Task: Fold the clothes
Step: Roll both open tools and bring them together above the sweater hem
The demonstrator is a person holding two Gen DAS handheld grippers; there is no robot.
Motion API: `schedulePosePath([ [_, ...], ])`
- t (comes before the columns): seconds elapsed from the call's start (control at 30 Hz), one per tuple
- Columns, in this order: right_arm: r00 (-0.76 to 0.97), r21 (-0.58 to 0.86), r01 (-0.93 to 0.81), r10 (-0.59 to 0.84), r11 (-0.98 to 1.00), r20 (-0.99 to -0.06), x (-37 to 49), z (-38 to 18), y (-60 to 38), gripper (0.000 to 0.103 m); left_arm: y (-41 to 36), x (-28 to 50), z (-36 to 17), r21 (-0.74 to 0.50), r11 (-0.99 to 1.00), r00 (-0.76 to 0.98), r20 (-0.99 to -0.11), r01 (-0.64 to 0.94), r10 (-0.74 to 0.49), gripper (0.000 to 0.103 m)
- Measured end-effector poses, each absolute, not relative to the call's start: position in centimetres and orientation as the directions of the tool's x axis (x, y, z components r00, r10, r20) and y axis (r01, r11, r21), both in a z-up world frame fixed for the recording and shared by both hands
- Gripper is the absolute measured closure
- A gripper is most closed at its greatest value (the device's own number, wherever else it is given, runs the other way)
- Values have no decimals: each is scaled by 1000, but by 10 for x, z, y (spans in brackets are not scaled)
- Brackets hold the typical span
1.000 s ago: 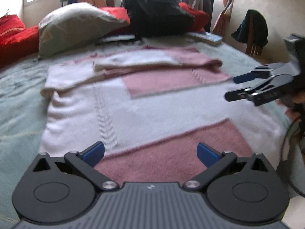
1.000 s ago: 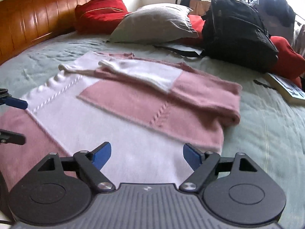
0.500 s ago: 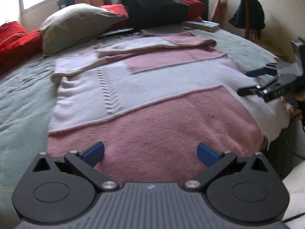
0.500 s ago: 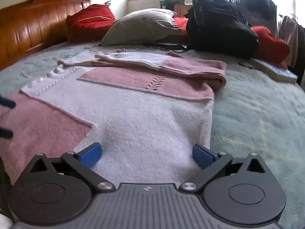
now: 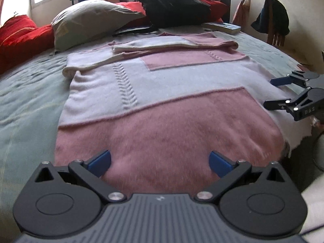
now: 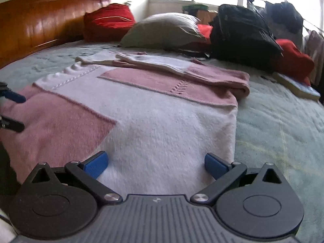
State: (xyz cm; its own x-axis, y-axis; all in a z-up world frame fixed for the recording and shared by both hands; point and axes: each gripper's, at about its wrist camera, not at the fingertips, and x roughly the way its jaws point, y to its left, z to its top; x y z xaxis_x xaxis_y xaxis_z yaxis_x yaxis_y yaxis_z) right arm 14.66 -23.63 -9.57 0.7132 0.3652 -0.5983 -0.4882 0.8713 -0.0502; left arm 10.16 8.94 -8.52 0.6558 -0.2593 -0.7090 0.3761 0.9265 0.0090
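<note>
Pink-and-white knit sweater (image 5: 162, 93) lies flat on a pale green bedspread (image 5: 26, 101), hem toward both cameras, sleeves folded across the chest at the far end. In the left wrist view the pink hem panel fills the 6 o'clock area, white band with a cable-stitch line above it, folded sleeves (image 5: 174, 44) at 12 o'clock.

Left gripper (image 5: 160, 162): jaws spread wide, nothing between them, blue pads (image 5: 100, 162) low over the pink hem edge. Contact with the fabric can't be confirmed. Right gripper (image 5: 272, 92) enters that view at 3 o'clock, fingers parted, tips over the sweater's right edge, holding nothing visible.

Right wrist view: right gripper (image 6: 156, 163) also wide, empty, its pads over the white hem corner of the sweater (image 6: 162, 121); the sweater's side edge runs just inside the right-hand pad at 5 o'clock. Left gripper (image 6: 18, 111) tips show at 9 o'clock, one blue pad above, one black finger below, apart, over the pink panel.

Background, 12 o'clock in both views: grey pillow (image 6: 164, 30), red cushions (image 6: 109, 22), black backpack (image 6: 241, 38) at the head of the bed. Book (image 6: 297, 87) on the bedspread at 2 o'clock of the right view, well apart from the sweater. Wooden headboard (image 6: 36, 24) at 10 o'clock. Dark garment (image 5: 271, 18) draped on a chair at 2 o'clock of the left view.
</note>
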Motion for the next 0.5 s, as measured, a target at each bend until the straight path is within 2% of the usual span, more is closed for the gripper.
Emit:
schedulePosePath([
  [0.13, 699, -32, -481, 362, 876, -617, 145, -89, -237, 0, 88, 96, -76, 7, 918, 657, -700, 397, -279, 1],
  [0.27, 703, -8, -484, 384, 875, -598, 143, -81, -233, 0, 76, 101, -72, -15, 903, 662, -675, 430, -326, 1],
  [0.43, 694, -91, -505, 341, 858, -634, 139, -86, -228, 0, 66, 97, -88, 41, 885, 641, -706, 463, -302, 1],
  [0.5, 687, -79, -505, 345, 859, -640, 136, -88, -234, 0, 69, 91, -91, 56, 884, 645, -705, 463, -293, 1],
])
